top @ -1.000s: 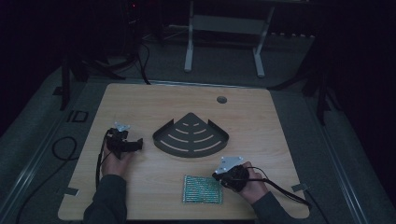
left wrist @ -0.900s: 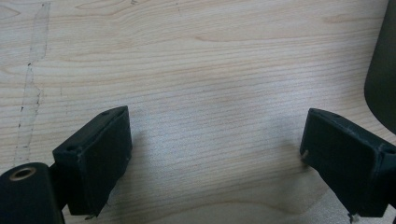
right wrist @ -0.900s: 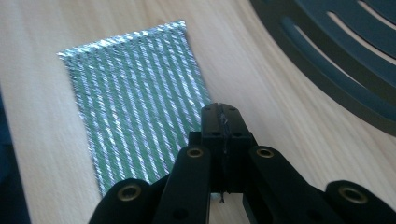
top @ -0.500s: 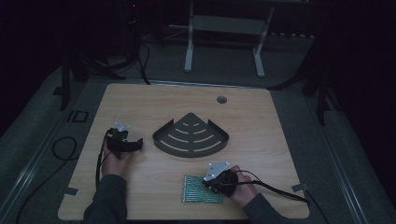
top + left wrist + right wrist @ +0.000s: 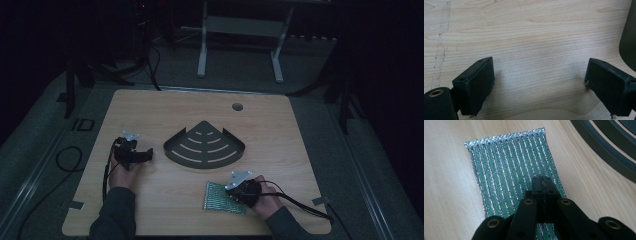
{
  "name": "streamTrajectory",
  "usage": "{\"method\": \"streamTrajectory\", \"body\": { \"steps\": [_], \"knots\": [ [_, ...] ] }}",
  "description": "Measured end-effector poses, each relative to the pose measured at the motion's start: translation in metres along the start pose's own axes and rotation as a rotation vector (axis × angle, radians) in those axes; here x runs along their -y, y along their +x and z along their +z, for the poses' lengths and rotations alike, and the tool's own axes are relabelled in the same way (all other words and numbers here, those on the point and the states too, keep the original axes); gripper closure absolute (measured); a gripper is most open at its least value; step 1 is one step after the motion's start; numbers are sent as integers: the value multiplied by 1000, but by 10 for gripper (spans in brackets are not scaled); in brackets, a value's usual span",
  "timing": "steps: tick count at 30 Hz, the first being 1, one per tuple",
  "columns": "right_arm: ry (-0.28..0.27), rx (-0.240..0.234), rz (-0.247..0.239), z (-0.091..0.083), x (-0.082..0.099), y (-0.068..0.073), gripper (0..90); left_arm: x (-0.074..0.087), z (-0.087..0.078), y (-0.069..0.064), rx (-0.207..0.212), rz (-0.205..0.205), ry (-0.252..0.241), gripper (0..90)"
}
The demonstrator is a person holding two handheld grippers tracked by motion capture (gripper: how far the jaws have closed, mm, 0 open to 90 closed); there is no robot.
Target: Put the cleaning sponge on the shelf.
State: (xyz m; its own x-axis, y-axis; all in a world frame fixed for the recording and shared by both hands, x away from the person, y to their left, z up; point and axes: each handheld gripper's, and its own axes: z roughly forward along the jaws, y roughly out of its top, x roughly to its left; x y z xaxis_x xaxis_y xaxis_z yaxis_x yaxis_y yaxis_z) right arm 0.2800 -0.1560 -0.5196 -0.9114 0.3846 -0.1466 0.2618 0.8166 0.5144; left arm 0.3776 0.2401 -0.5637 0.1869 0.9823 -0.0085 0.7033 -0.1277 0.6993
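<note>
Wooden tabletop [image 5: 165, 200] lay under your right gripper [image 5: 542, 180], jaws pressed together, tips over the green glittery striped cloth [image 5: 511, 162]; your left gripper [image 5: 539, 80] stood wide apart, corner shelf [image 5: 205, 145] beyond it.

From where I stand, the right gripper [image 5: 543, 185] covers the near part of the green glittery cloth [image 5: 511, 160] in its own view, so whether its closed jaws pinch the fabric or merely rest above it can't be made out. The dark slotted tray [image 5: 629, 37] is cut off at the left gripper view's right edge (just a curved sliver), and again at the right gripper view's top right corner.
</note>
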Motion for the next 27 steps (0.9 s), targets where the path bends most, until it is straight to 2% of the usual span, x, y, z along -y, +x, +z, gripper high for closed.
{"method": "streamTrajectory", "body": {
  "steps": [8,11,12,13,15,16,17,19,20,23,27],
  "knots": [
    [15,53,67,-8,17,-18,900,0,0,0,0,0,0,94],
    [22,87,130,-12,28,-31,900,0,0,0,0,0,0,94],
    [22,87,130,-12,28,-31,900,0,0,0,0,0,0,94],
    [24,101,164,-15,34,-38,900,0,0,0,0,0,0,94],
    [30,124,199,-17,40,-44,900,0,0,0,0,0,0,94],
    [30,124,199,-17,40,-44,900,0,0,0,0,0,0,94],
    [31,140,240,-20,45,-51,900,0,0,0,0,0,0,94],
    [34,162,270,-22,51,-57,900,0,0,0,0,0,0,94],
    [34,162,270,-22,51,-57,900,0,0,0,0,0,0,94],
    [48,183,330,-28,61,-66,900,0,0,0,0,-1,0,94],
    [57,196,376,-34,71,-72,900,0,0,0,-1,-1,0,94]
  ]
}}
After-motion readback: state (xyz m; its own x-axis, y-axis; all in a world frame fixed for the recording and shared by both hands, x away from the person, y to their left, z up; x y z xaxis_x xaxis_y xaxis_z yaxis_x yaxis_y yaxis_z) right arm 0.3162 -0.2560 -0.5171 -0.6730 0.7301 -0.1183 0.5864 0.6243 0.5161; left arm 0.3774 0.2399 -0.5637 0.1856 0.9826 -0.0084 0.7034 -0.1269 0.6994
